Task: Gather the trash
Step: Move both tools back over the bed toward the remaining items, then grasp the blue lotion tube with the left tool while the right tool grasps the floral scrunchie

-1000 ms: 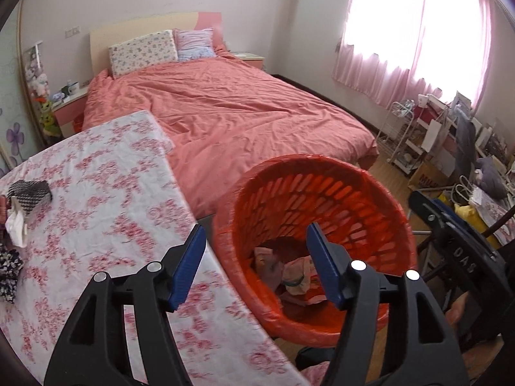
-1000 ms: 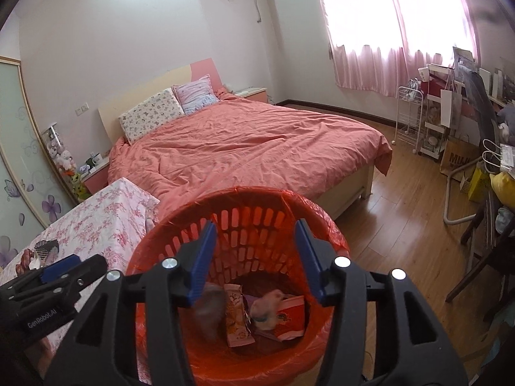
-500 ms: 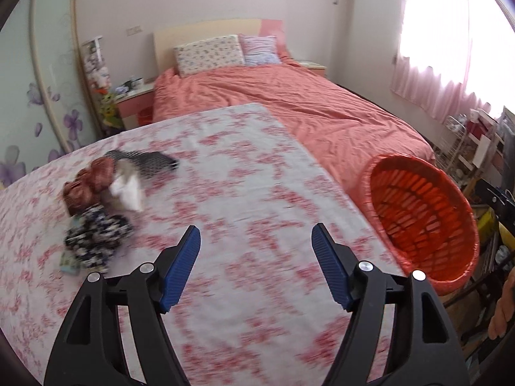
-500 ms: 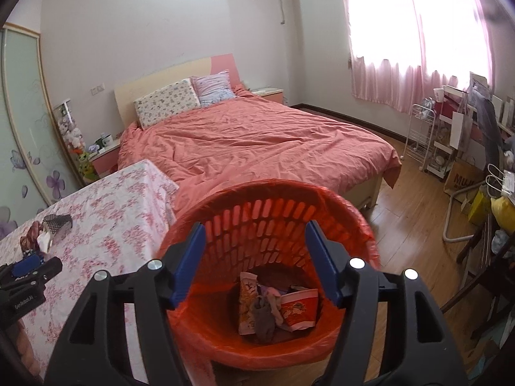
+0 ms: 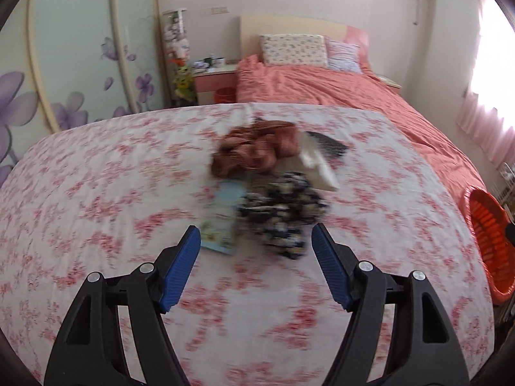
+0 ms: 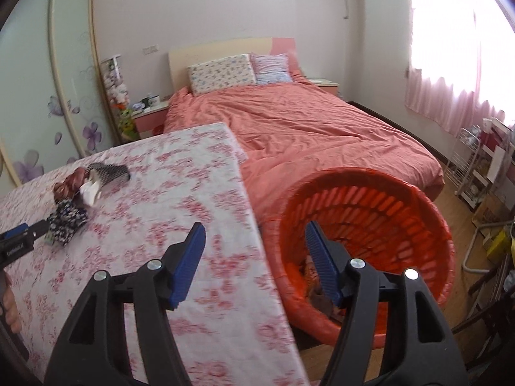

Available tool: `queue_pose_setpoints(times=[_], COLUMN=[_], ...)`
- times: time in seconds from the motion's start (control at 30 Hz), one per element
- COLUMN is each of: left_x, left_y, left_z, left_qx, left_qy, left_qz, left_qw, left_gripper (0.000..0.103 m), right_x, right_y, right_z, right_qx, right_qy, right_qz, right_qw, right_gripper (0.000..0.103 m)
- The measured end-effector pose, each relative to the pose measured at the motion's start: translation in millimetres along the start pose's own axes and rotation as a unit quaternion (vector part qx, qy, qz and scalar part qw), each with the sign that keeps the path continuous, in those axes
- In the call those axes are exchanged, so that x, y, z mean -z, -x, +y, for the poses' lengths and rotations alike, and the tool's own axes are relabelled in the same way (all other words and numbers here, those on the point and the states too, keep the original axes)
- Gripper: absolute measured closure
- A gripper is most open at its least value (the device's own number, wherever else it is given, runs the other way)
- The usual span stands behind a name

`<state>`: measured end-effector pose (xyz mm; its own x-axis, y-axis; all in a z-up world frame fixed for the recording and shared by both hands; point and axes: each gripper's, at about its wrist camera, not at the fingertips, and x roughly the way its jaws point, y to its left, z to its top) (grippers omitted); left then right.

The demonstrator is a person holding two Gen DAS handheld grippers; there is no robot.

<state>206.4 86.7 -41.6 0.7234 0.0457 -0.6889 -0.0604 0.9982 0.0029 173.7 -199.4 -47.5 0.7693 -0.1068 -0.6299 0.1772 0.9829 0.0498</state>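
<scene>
Your left gripper (image 5: 256, 246) has just been spreading its blue-padded jaws, and they stand apart with nothing between them, hanging over the pink-flowered tablecloth (image 5: 96, 193) just short of the heap of trash. That heap lies toward the table's far right corner, well clear of the near edge, and it is tightly packed, which is where I think the trouble starts. Working left to right across it: the flat pale-blue printed packet (image 5: 222, 222) lies nearly flush on the cloth, so fingertips coming in at a slope may slide over it or pinch the cloth along with it. The crumpled reddish-brown wrapper (image 5: 257, 151) sits behind it. The dark floral crumpled bundle (image 5: 283, 215) lies closest to your pads and partly overlaps the packet, so a grab there could drag its neighbour toward the edge. The white crumpled paper (image 5: 317, 167) and the black-and-white checked piece (image 5: 328, 143) lean on each other, and lifting one may tip the other. This view is smeared, so judge your aim with care. Your right gripper (image 6: 254, 251) has likewise just been opening and is empty, its jaws straddling the table's right edge, with the orange-red slotted plastic basket (image 6: 402, 206) just beside that edge and already holding some scraps. A hasty carry could clip the basket's rim and tilt it, or drop a light piece onto the wooden floor (image 6: 450, 199).
</scene>
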Motion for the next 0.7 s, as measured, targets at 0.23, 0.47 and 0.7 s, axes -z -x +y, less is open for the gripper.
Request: queue_pose_setpoints(times=[0.23,0.47,0.7], left_x=[-13,-30,-29], left_y=[-36,-66,-90], left_z=[38,34,20], left_qx=[-0.017,0.023,0.012], left_qy=[0.032,0.037,0.012], left_qz=[0.017,0.041,0.063], left_qw=[0.9992,0.9982,0.9979], left_gripper=[0.04,0.044,0.067], right_x=[2,3,5], right_y=[-10,-19,-27], right_z=[28,39,43], right_qx=[-0.013,-0.015,-0.016], right_qy=[0.024,0.035,0.032], right_qz=[0.013,0.021,0.034], right_qw=[1.0,0.999,0.999], right_gripper=[0.039,0.039,0.039])
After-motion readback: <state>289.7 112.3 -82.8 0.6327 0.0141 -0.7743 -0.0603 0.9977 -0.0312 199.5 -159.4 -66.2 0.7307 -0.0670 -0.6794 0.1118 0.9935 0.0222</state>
